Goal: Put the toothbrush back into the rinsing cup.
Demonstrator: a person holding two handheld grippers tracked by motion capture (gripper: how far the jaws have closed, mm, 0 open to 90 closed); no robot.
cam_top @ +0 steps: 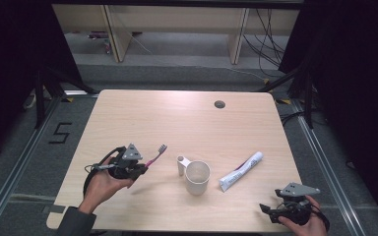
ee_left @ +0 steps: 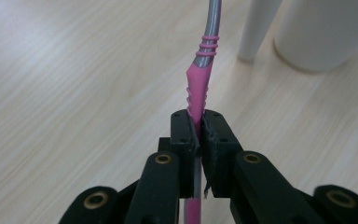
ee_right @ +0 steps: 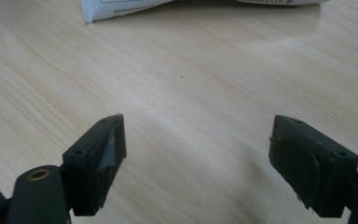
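A pink and grey toothbrush (cam_top: 156,154) is held above the table at the left, bristles pointing up and right. My left gripper (cam_top: 140,168) is shut on its pink handle (ee_left: 197,88), the jaws pinched tight around it. A white cup (cam_top: 197,177) with a handle stands just right of the brush, and its base (ee_left: 324,32) is close ahead in the left gripper view. A white toothpaste tube (cam_top: 241,171) lies flat right of the cup. My right gripper (cam_top: 266,210) hovers low at the table's front right corner, open and empty, with the tube's end (ee_right: 121,9) ahead of it.
The light wooden table (cam_top: 177,118) has a round cable hole (cam_top: 219,104) near its far edge. A floor marking "5" (cam_top: 59,132) lies to the left. Dark curtains and cables stand at both sides beyond the table.
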